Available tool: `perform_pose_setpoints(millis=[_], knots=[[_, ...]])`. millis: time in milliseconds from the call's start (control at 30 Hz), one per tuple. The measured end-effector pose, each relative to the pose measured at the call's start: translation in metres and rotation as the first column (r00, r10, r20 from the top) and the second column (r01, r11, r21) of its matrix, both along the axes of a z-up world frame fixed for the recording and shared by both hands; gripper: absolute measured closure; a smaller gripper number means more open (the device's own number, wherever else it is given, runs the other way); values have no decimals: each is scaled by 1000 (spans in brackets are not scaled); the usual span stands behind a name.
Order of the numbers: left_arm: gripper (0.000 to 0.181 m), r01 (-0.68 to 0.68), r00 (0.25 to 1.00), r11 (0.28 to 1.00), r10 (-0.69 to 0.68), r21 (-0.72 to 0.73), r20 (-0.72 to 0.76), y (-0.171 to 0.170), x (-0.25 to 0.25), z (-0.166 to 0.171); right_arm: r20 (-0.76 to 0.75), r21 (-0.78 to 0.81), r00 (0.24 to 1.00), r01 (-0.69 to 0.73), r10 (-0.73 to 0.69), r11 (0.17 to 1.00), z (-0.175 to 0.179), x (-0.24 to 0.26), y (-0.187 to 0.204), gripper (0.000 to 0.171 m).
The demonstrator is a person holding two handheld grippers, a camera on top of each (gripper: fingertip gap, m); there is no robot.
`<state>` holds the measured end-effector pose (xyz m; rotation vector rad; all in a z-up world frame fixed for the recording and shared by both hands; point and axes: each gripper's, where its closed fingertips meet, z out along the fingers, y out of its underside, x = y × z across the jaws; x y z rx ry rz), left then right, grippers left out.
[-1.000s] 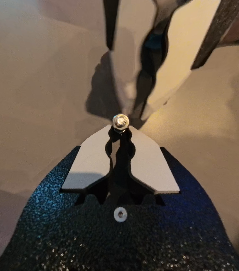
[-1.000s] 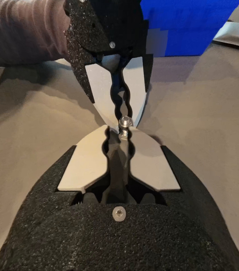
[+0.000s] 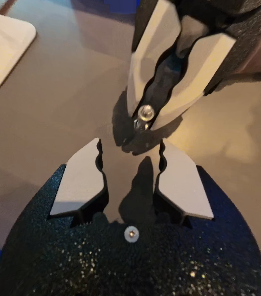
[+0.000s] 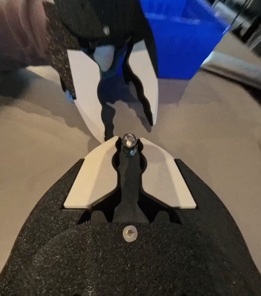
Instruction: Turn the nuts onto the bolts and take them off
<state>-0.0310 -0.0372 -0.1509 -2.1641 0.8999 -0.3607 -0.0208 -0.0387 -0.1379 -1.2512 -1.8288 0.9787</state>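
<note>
Bright steel bolt point(image 4: 129, 142) pinched at the tips of the right gripper point(image 4: 129, 145), jaws closed to the width of its shank, a hex nut point(image 4: 129, 153) threaded on just behind the rounded head. Long axis runs along the fingers, head pointing forward toward the left gripper point(image 3: 130, 144). That one is spread wide and empty, just short of the bolt, above the grey table point(image 4: 30, 144). Blue bin point(image 4: 182, 48) behind; white tray point(image 3: 3, 52) at the edge.

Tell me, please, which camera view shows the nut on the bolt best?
The right wrist view: the nut sits close and centred, below the bolt in the shut right gripper. The left wrist view shows that nut farther off and blurrier.
</note>
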Motion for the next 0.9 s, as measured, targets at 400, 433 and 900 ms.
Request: perform_pose_setpoints(millis=[400,433,900], knots=[[120,-268,952,874,176,405,249,45,10,39,-406,39,714,637,-570,770,146,184,155,152],[121,-286,950,844,187,453,251,49,11,42,-379,-11,681,674,-626,739,138,197,177,152],[128,-439,898,658,300,612,321,91,31,62,101,27,659,747,-746,664,13,221,284,151]])
